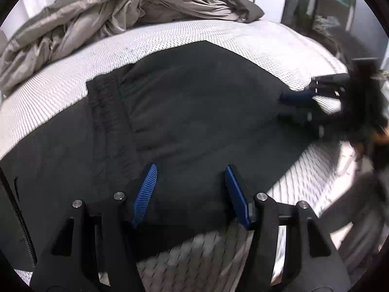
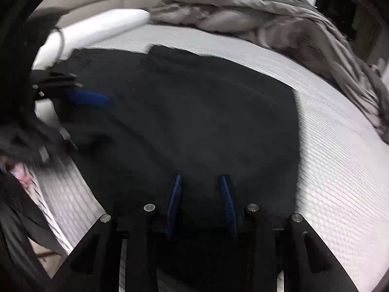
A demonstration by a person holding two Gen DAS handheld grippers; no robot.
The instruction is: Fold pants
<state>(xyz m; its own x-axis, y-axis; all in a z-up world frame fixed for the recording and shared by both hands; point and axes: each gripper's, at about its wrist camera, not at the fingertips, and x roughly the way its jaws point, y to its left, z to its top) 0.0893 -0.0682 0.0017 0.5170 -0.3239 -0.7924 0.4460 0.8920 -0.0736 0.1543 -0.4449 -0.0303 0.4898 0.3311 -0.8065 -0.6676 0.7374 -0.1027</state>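
Black pants [image 1: 194, 102] lie folded and flat on a white textured mattress [image 1: 73, 77]. The elastic waistband [image 1: 107, 107] shows at the left in the left wrist view. My left gripper [image 1: 190, 170] is open, its blue pads just above the near edge of the pants. My right gripper [image 2: 201, 180] is open with a narrower gap, over the near edge of the pants [image 2: 194, 112]. Each gripper shows blurred in the other's view, the right one [image 1: 299, 104] and the left one [image 2: 90, 114]. Neither holds cloth.
A crumpled grey-brown duvet [image 1: 102, 17] is heaped at the back of the bed, also in the right wrist view [image 2: 267, 19]. A white bolster pillow [image 2: 97, 29] lies at the far left. The mattress edge [image 1: 316, 170] drops off at the right, with furniture beyond.
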